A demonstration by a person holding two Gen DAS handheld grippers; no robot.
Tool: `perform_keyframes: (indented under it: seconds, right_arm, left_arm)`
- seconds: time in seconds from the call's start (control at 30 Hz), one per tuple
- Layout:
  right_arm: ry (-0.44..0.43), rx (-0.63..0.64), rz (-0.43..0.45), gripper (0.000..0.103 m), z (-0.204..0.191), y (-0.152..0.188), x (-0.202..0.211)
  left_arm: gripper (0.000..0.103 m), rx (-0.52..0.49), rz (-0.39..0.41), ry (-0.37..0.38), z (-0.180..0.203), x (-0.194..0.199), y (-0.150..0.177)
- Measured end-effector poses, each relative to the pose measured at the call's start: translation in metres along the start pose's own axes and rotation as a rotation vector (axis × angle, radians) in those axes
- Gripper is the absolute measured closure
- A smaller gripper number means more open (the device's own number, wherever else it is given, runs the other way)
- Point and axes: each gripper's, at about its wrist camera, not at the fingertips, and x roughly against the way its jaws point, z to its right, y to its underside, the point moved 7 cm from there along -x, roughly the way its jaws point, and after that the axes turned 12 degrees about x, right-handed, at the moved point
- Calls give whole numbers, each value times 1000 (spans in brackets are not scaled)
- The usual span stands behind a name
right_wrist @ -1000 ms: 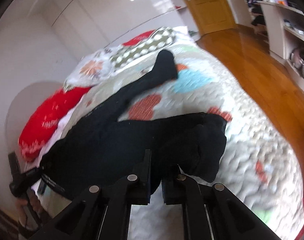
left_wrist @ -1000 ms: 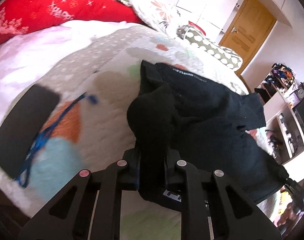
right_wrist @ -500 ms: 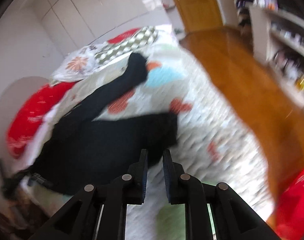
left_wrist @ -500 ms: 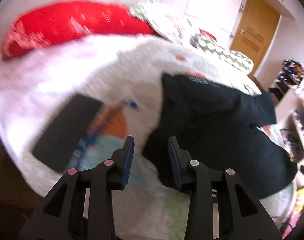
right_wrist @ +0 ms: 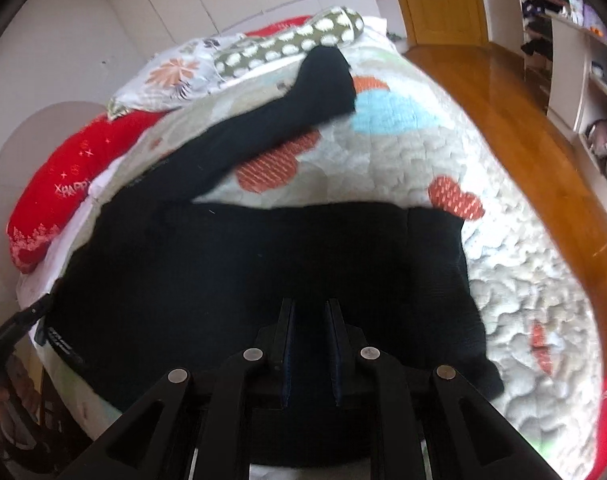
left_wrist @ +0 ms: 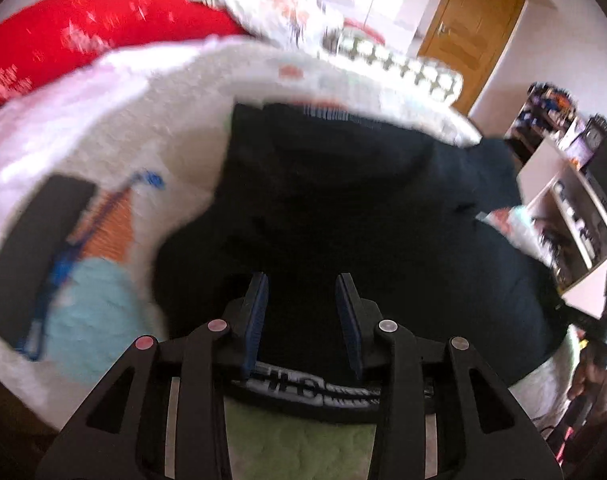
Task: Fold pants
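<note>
The left gripper (left_wrist: 301, 312) is spread wide over the black pants (left_wrist: 343, 208), holding nothing. The right gripper (right_wrist: 308, 344) stands apart narrowly above the pants (right_wrist: 263, 264), also holding nothing.

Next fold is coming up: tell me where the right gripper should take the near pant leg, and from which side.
Probably the cuff corner of the black pants, approached from the quilt side: that hem edge lies flat and exposed, so one finger can slide underneath.
</note>
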Motion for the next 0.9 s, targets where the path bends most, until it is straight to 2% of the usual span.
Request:
perform_keyframes:
  seconds: [0.03,0.1,0.2,0.23,0.27,0.3,0.33,0.37,0.4,0.43,0.5,0.6,0.77,0.9]
  right_arm:
    - [-5,1,-1,89,0,-1,0]
    - [-6,21,-16,89,-2,-7,3]
    - [-18,76,26,87,-10,-31,9]
    - [-26,90,36,82,-13,-41,8]
    - [-26,104,41,71,-16,-48,6]
    - [-23,130,52,65,-21,-59,3]
    - [-24,176,75,59,-29,-74,-1]
    - [-26,201,84,58,-34,-83,-5]
    - [-27,237,88,58,-41,-94,-10]
    - [-34,277,87,58,-49,-110,-20]
    - [-50,323,83,58,-59,-130,-35]
    - [-32,406,66,57,-72,-163,-65]
    - [23,552,44,56,-81,-208,-109]
    - [13,629,-31,55,-78,-234,-150]
  left_arm:
    - [69,4,-37,-9,-2,-12,2]
    - [68,20,-23,20,-3,-13,-3]
    - [62,13,-57,47,2,-9,-13]
    - [62,10,-58,52,3,-6,-20]
    - [62,13,-54,56,3,-4,-28]
    - [62,20,-53,64,3,-2,-37]
    - [53,32,-57,77,4,-1,-48]
    - [43,42,-60,92,4,-1,-58]
    - [24,46,-54,100,5,-1,-68]
    - [21,49,-19,100,3,-2,-86]
    - [21,49,22,70,-1,-10,-112]
    - [21,29,-14,61,-4,-34,-137]
    - [21,-80,-17,-57,-13,-84,-170]
    - [21,-185,-46,-39,-9,-110,-174]
